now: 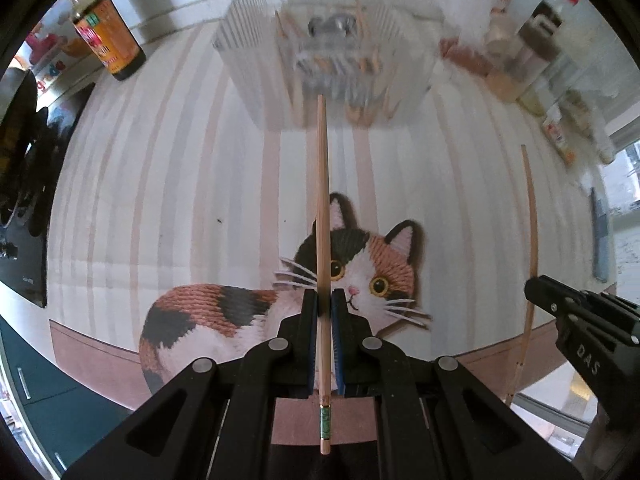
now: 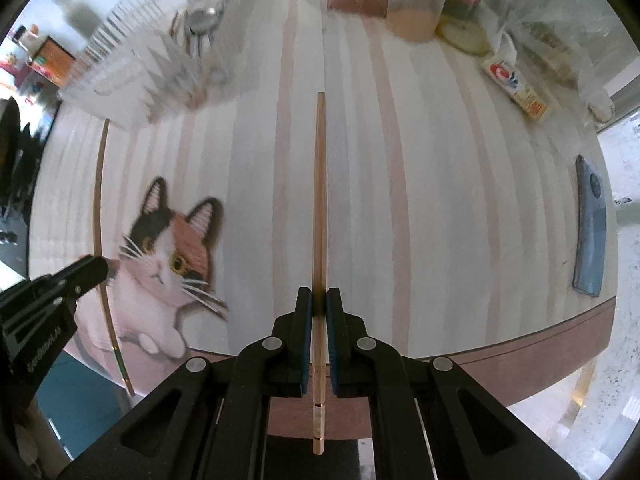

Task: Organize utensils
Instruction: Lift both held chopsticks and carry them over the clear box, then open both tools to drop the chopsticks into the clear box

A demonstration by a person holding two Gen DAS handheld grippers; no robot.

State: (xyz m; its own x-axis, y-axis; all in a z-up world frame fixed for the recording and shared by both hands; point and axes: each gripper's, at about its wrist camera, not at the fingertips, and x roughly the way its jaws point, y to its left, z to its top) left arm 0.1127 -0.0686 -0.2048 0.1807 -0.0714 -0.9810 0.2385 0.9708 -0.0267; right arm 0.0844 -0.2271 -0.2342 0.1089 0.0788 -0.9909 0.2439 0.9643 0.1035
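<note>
My left gripper point(image 1: 324, 300) and right gripper point(image 2: 319, 300) each clamp one chopstick point(image 1: 322, 208), tips pointing down, probably for dropping into the rack point(image 1: 320, 52) ahead.

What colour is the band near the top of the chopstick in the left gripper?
Green, edged with thin gold rings, on the chopstick; clearest in the left wrist view.

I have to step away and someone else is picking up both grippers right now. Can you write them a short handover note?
Left gripper: shut on a chopstick with a green band, tip pointing down at the cat-print mat.
Right gripper: shut on a plain chopstick, also pointing down.
Clear ribbed utensil holder stands at the mat's far edge and already holds wooden sticks and metal utensils.
Done: both chopsticks picked up.
Left: carry both to the holder and drop them in.
</note>
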